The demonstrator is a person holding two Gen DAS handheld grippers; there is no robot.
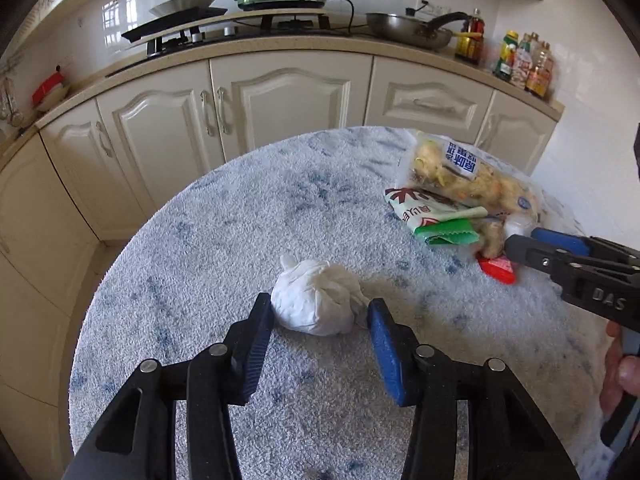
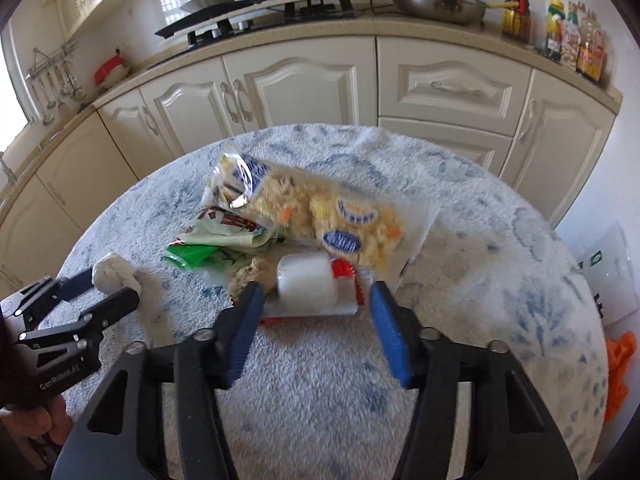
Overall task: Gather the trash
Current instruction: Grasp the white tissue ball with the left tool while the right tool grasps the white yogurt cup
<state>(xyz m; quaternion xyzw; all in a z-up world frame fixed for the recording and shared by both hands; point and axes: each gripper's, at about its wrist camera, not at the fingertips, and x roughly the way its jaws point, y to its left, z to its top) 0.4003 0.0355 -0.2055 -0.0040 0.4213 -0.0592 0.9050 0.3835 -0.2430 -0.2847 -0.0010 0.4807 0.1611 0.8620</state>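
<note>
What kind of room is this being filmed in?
Most likely a home kitchen. A gas stove sits on a countertop over cream cabinets, with a steel wok and condiment bottles beside it. The trash lies on a round table under a fuzzy blue-white cover.

Motion-blurred snack bag [image 2: 320, 216]; orange item [image 2: 618, 372] cut off.

White crumpled tissue [image 1: 316, 300] on a blue-flecked white cloth [image 1: 224, 240]; green wrapper [image 2: 188, 256].
</note>
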